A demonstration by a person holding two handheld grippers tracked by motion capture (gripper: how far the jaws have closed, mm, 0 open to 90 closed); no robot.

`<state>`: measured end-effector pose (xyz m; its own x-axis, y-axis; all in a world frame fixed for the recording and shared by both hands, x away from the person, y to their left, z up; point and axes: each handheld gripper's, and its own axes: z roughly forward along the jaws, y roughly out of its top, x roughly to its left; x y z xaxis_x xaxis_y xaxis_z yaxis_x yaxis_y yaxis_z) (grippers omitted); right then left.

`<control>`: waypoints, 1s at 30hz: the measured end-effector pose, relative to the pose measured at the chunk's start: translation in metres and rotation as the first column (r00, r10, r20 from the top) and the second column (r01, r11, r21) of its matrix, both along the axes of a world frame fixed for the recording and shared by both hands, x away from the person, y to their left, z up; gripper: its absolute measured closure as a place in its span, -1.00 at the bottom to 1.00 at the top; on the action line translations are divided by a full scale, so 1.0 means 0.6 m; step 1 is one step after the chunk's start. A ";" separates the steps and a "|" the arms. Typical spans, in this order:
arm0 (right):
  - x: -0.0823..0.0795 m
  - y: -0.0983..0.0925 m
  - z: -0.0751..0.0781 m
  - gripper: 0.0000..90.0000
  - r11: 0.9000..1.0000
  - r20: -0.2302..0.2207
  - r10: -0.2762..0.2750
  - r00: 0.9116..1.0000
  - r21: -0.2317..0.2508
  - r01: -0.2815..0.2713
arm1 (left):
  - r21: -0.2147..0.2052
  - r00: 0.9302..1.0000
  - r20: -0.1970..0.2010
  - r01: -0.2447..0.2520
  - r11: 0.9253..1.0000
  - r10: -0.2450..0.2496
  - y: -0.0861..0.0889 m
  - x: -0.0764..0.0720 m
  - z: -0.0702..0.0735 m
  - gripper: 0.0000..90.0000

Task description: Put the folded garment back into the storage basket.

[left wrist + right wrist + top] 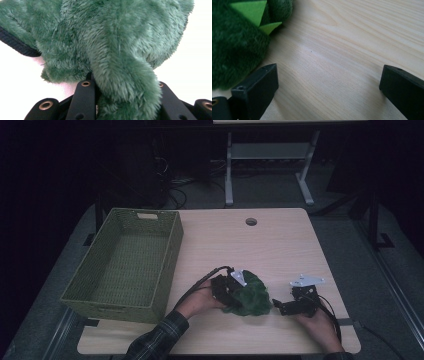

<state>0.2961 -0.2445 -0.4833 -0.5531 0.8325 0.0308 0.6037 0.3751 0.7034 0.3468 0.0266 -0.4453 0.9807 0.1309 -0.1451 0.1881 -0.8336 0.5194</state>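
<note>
- A green plush toy (249, 295) lies on the near part of the wooden table (280, 245), between the person's two hands and well to the right of a green woven basket (127, 262).
- The left gripper (231, 290) sits against the toy's left side. In the left gripper view its black jaws stand on either side of a thick fold of green fur (125, 82), drawn in against the pile and pressing it, so the toy looks gripped by that fold.
- The right gripper (280, 306) rests low on the table just to the right of the toy. In the right gripper view its jaws stand wide apart with bare wood between them and nothing held; the toy's edge, with light green felt spikes (254, 10), lies just beside one jaw.
- The basket stands empty at the table's left edge, its long side facing the toy.
- Judged from this, the step in hand is the pick-up: the left grip on the toy is made, and the lift has not begun.
- The next move likely calls for raising the toy clear of the table and carrying it left over the basket's near wall, with enough height that the hanging plush does not catch on the rim.
- A grip on soft fur alone could slip, so a steady lift would suit.
</note>
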 end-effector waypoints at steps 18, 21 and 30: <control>0.000 0.000 0.000 -0.96 1.000 -0.001 -0.001 1.000 0.000 0.001 | -0.025 0.990 0.006 -0.139 0.990 0.140 0.060 0.016 0.102 0.53; 0.000 0.000 0.000 -0.96 1.000 -0.001 -0.002 1.000 0.000 0.002 | -0.029 0.987 0.015 -0.157 0.987 0.157 0.074 0.018 0.124 0.53; 0.000 0.000 0.000 -0.96 1.000 -0.001 -0.001 1.000 0.000 0.001 | -0.048 0.967 0.046 -0.247 0.968 0.249 0.136 0.028 0.186 0.53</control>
